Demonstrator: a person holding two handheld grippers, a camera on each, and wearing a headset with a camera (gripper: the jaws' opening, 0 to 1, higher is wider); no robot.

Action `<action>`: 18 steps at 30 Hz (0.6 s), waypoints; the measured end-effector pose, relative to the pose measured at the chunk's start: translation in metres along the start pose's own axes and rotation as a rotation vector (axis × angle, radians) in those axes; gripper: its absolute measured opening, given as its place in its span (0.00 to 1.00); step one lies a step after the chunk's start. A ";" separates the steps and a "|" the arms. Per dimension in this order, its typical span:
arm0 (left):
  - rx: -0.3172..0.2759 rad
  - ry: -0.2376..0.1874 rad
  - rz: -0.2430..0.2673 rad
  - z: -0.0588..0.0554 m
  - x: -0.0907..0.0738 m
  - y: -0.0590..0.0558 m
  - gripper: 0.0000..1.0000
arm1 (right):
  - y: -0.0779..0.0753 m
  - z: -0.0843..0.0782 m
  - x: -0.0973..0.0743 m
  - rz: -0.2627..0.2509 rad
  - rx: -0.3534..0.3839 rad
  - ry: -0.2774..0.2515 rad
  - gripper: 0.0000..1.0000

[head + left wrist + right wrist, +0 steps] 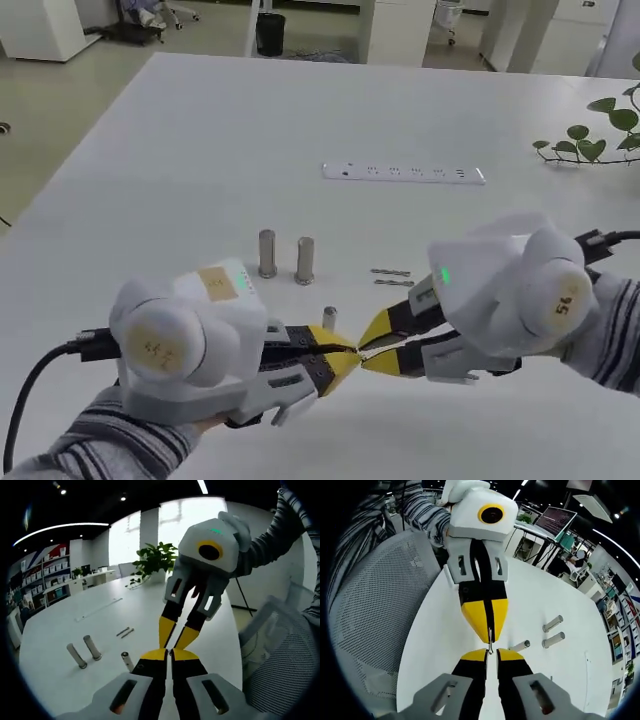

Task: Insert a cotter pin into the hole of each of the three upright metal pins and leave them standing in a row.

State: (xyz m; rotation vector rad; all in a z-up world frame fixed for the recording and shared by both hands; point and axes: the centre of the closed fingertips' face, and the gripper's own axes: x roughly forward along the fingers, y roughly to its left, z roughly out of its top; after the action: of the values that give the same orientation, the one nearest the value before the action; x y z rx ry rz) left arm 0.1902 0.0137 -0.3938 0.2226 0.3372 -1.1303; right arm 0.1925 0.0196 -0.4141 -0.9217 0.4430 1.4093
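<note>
My head view is bright and evenly lit from above the bench (200,150). Its white top comes close to washing out, and the metal pins (267,254) on the bench cast only short, soft shadows. In the left gripper view the windows (175,512) beyond the bench's far end glare white, while the ceiling (100,500) above it is dark around its strip lights (60,528). Both gripper views bow the bench edge hard toward their margins. In the right gripper view the cotter pin (490,642) is a thin sliver against the bench, barely resolved at the tips of the left hand-held gripper (489,632).
</note>
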 end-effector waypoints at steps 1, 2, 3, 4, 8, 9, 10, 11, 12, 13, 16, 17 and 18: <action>0.008 0.001 -0.004 0.000 0.000 0.000 0.00 | 0.001 0.000 0.000 0.004 0.002 -0.003 0.01; 0.006 -0.002 -0.008 0.001 0.000 -0.001 0.00 | 0.002 0.001 0.000 0.008 0.008 -0.006 0.01; 0.006 -0.003 -0.009 0.001 0.000 -0.001 0.00 | 0.002 0.001 0.000 0.010 0.010 -0.007 0.00; 0.008 -0.004 -0.009 0.001 -0.001 -0.001 0.00 | 0.003 0.001 0.000 0.013 0.011 -0.009 0.00; 0.010 -0.014 -0.019 0.003 -0.002 -0.001 0.00 | 0.005 0.003 0.000 0.020 0.021 -0.016 0.00; 0.011 -0.013 -0.020 0.003 -0.002 -0.001 0.00 | 0.005 0.003 0.000 0.022 0.020 -0.016 0.00; 0.013 -0.011 -0.021 0.003 -0.002 -0.001 0.00 | 0.005 0.003 0.000 0.024 0.020 -0.012 0.00; 0.016 -0.009 -0.019 0.002 -0.002 -0.001 0.00 | 0.006 0.002 0.000 0.029 0.023 -0.007 0.00; 0.017 -0.008 -0.019 0.001 -0.002 0.000 0.00 | 0.005 0.002 0.001 0.023 0.020 -0.008 0.00; 0.016 -0.006 -0.018 0.001 -0.003 0.000 0.00 | 0.005 0.002 0.001 0.025 0.021 -0.006 0.00; 0.018 0.000 -0.016 -0.001 -0.003 0.001 0.00 | 0.004 0.001 0.001 0.022 0.019 -0.001 0.00; 0.020 0.006 -0.014 -0.003 -0.003 0.001 0.00 | 0.004 0.000 0.001 0.021 0.018 0.002 0.00; 0.018 0.006 -0.014 -0.003 -0.003 0.002 0.00 | 0.004 0.000 0.001 0.022 0.018 0.004 0.00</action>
State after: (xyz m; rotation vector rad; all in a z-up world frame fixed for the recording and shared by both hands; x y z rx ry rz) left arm 0.1903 0.0181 -0.3957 0.2401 0.3343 -1.1470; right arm 0.1892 0.0195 -0.4160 -0.9078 0.4690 1.4215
